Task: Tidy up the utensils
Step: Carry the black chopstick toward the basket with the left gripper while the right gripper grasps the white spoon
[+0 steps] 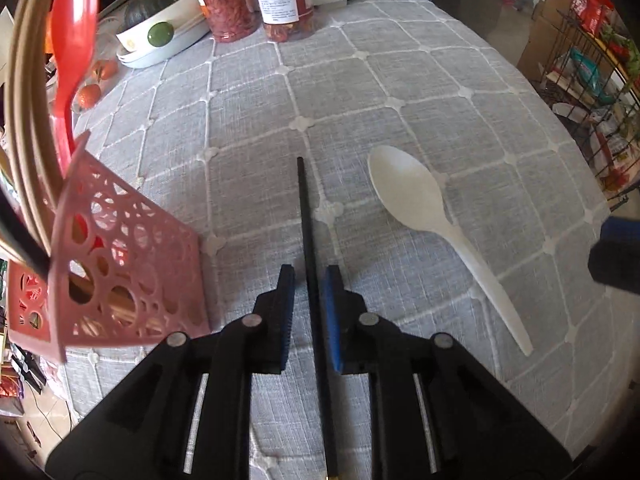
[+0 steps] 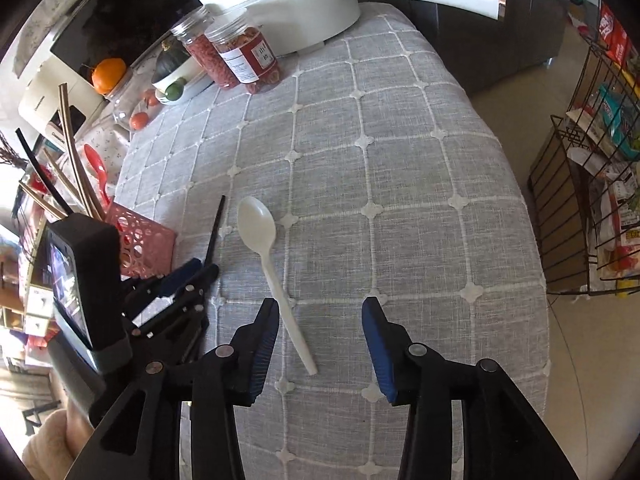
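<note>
**Left gripper straddles the chopstick; right gripper spread over the spoon handle**

The left gripper has its 2 blue-padded fingers set either side of a thin black chopstick lying on the grey quilted tablecloth. A sliver of cloth shows between each pad and the stick, so the jaws are parted, nothing clamped. Just left of it stands the pink perforated plastic utensil basket, holding a red plastic spoon and several upright chopsticks; its near corner is close beside the left finger.

The right gripper hangs wide open above the cloth. The white plastic spoon lies flat, bowl away, its handle end passing just inside the left finger.

Beyond both utensils the cloth runs bare to 2 clear jars of red dried food and a white pot at the far edge. The table's right edge drops off near a black wire rack.
</note>
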Tool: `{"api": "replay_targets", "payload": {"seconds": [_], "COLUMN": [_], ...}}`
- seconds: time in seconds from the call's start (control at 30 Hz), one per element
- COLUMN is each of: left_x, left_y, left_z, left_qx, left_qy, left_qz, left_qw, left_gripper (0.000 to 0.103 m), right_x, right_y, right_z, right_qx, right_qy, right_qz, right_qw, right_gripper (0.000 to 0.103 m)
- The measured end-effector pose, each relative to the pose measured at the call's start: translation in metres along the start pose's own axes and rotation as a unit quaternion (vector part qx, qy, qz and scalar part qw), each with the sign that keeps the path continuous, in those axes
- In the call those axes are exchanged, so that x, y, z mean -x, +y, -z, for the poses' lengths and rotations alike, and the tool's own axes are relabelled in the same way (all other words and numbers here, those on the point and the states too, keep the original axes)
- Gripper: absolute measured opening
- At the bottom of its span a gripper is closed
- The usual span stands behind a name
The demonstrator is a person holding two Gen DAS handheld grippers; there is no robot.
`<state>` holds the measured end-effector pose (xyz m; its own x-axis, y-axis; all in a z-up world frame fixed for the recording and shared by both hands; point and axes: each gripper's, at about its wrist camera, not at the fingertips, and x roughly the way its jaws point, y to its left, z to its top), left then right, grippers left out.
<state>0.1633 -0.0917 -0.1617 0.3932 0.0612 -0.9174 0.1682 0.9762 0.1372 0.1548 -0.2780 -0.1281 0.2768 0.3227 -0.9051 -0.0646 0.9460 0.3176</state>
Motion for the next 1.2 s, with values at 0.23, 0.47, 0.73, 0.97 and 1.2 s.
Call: {"api": "replay_targets", "payload": {"seconds": [0.23,0.47,0.73,0.97,1.2], "left_x": [-0.001,0.03,0.119,0.163,0.178], "left_y": [-0.002,-0.011,0.012,0.066,0.105], "left_z": [0.003,0.026,0.064,0.084,0.092], "left_qx": [0.002,-0.018,-0.047,0.001,0.035], "left_qy": [0.002,-0.022,-0.092,-0.153,-0.182], "left_qz": [0.015,0.041,0.094,0.132,0.151], "left_qw": [0.9999,0.9988,0.9902,0.9794,0.971], "left_gripper": [0.007,0.006,0.006,0.006,0.006], "right_x": [-0.002,-0.002,-0.013,-0.037,-0.064], "right_y": [-0.013,-0.017,0.016,0.047,0.066], "right_z": [0.003,0.001,-0.004,-0.014,-0.031], "right_qx": [-0.022,-0.044,-0.024,0.002,0.039], "right_qy": [0.002,0.0,0.004,0.016,0.019], "right_qz": [0.014,0.011,0.003,0.012,0.041], "right_qw": [1.0,0.999,1.0,1.0,0.998], "right_gripper": [0.044,0.044,0.044,0.044,0.045]}}
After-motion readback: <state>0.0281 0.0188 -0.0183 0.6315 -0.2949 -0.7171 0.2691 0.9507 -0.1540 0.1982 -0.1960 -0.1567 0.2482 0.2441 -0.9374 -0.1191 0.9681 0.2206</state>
